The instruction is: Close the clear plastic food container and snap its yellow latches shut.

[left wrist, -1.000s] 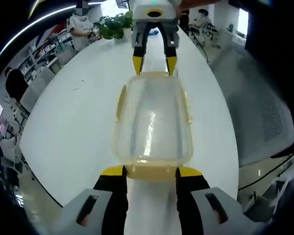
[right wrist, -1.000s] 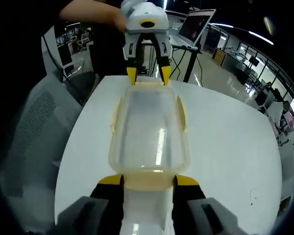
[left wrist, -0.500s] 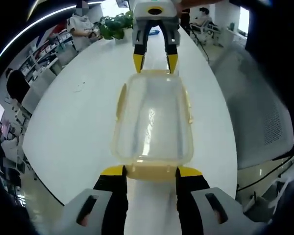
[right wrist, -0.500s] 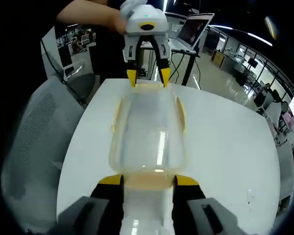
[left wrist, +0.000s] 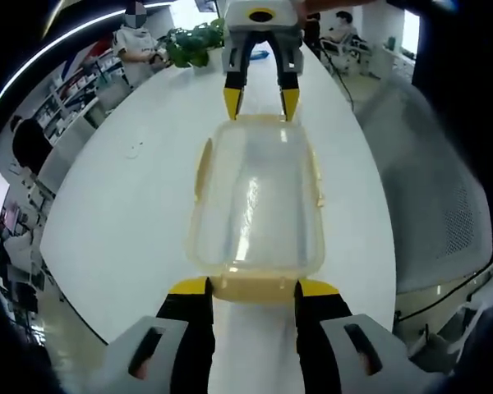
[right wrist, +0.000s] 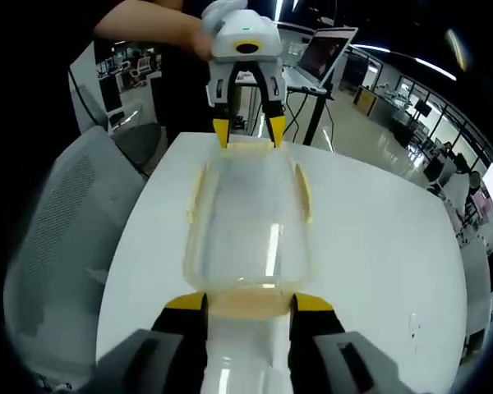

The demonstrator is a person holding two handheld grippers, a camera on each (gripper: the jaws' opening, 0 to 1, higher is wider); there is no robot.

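A clear plastic food container point(left wrist: 256, 201) point(right wrist: 248, 222) with its lid on lies lengthwise on the white table point(left wrist: 131, 197), between my two grippers. Yellow latches point(left wrist: 203, 170) run along its long sides and stand out a little. In the left gripper view, my left gripper point(left wrist: 253, 287) has its jaws against both sides of the near end latch point(left wrist: 255, 289). My right gripper point(left wrist: 260, 100) holds the far end the same way. In the right gripper view, my right gripper point(right wrist: 248, 302) is shut on the near end latch point(right wrist: 248, 305), with my left gripper point(right wrist: 245, 131) at the far end.
A grey mesh office chair point(left wrist: 431, 189) point(right wrist: 62, 246) stands beside the table's long edge. A green plant point(left wrist: 189, 43) sits at the table's far end. A laptop on a stand point(right wrist: 324, 51) and a person's arm point(right wrist: 160, 20) are behind the left gripper. People sit far off.
Both views have shifted slightly, so the cameras moved a little. The container stays in the same place between the two grippers, and both grips are unchanged.
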